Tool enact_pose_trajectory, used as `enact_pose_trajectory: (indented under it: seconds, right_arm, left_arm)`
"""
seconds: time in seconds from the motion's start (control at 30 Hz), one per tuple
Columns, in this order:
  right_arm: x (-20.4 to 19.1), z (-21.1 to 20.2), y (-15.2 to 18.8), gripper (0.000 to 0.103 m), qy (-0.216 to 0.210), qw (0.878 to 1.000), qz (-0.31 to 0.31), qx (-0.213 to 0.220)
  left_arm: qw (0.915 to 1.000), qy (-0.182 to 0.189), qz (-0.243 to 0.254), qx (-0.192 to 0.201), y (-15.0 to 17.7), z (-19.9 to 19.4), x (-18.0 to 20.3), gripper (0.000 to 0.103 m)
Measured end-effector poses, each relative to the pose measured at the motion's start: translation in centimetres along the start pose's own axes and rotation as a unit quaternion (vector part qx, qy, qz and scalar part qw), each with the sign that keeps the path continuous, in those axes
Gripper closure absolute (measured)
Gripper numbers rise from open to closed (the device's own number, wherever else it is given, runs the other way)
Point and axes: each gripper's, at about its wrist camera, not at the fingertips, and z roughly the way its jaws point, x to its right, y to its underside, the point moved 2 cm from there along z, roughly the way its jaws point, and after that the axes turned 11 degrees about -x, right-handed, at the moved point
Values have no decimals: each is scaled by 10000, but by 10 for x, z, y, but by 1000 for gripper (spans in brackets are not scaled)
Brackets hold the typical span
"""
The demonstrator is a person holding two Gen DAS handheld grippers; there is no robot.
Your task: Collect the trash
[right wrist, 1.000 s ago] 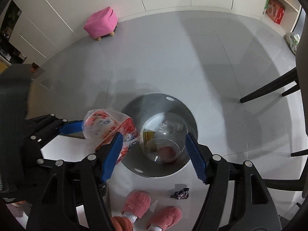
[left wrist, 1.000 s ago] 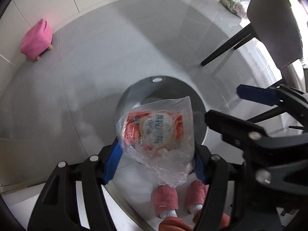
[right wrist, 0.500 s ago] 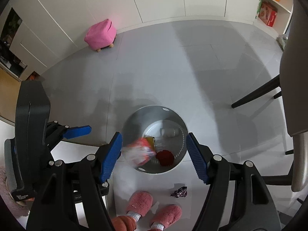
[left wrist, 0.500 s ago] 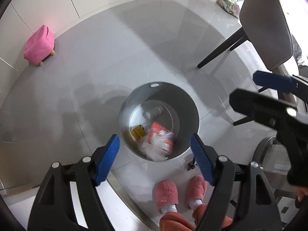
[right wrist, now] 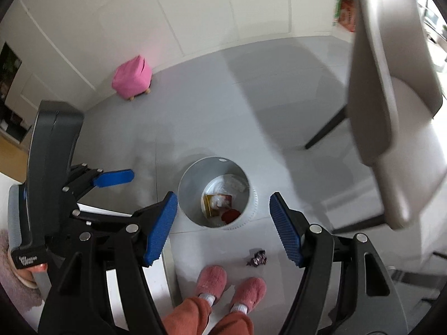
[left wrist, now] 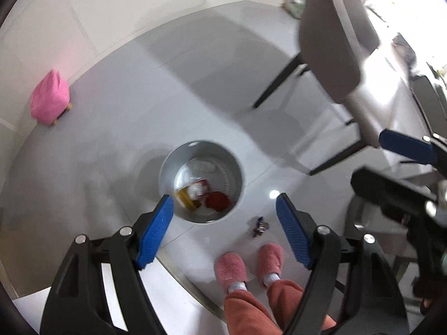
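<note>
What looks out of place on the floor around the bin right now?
One dark crumpled wrapper lies on the floor beside the bin, just ahead of the person's pink slippers. The rest of the trash sits inside the bin, so this piece looks missed.

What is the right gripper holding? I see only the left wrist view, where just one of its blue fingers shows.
Observer: Nothing; the right gripper stands open and empty, the round grey waste bin showing between its fingers.
Reviewer: What lies left of the pink padded stool?
Observer: A strip of wood-coloured floor, meeting the grey floor.
</note>
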Motion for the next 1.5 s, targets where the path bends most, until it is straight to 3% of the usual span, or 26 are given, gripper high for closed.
enact_pose_trajectory:
  seconds: [0.13, 0.27, 0.37, 0.47, 0.67, 0.73, 0.93, 1.07, 1.2, 1.33, 1.43, 1.5]
  right_arm:
    - [18, -77, 29, 37, 77, 9982, 525, 285]
    - [46, -161, 73, 34, 349, 9879, 1327, 723]
    - [69, -217, 115, 34, 574, 9718, 2013, 1083]
    - [90, -264, 164, 34, 861, 9487, 2676, 1446]
    - [135, -346, 295, 34, 1490, 8808, 4027, 1996]
    - [148, -368, 350, 34, 1673, 8541, 4441, 2129]
    - [179, -417, 495, 34, 2125, 7910, 5283, 2236]
    - [189, -440, 584, 34, 2571, 7427, 5785, 2182]
    - [199, -453, 660, 30, 2873, 6903, 6284, 2145]
    - [215, -466, 729, 28, 3094, 6299, 6787, 2164]
    - [228, -472, 767, 28, 3148, 5890, 7107, 2209]
    - [242, -474, 786, 28, 3197, 5683, 7261, 2179]
  left_arm:
    - [9980, 157, 588, 140, -3, -55, 50, 27]
    - [9876, 137, 1527, 344, 1, -106, 115, 27]
    - [9703, 97, 2363, 520, 11, -138, 168, 27]
    - [9447, 117, 3208, 670, 28, -165, 225, 27]
    - [8877, 258, 4494, 969, 86, -204, 343, 27]
    - [8730, 351, 4757, 1018, 107, -212, 380, 27]
    - [8303, 755, 5431, 998, 194, -223, 500, 26]
    - [7958, 902, 5915, 929, 249, -221, 577, 26]
    - [7510, 1043, 6468, 821, 309, -218, 640, 26]
    - [7053, 1105, 6954, 820, 354, -215, 690, 26]
    - [6789, 1173, 7206, 781, 376, -210, 721, 26]
    - [6623, 1228, 7355, 730, 390, -205, 748, 26]
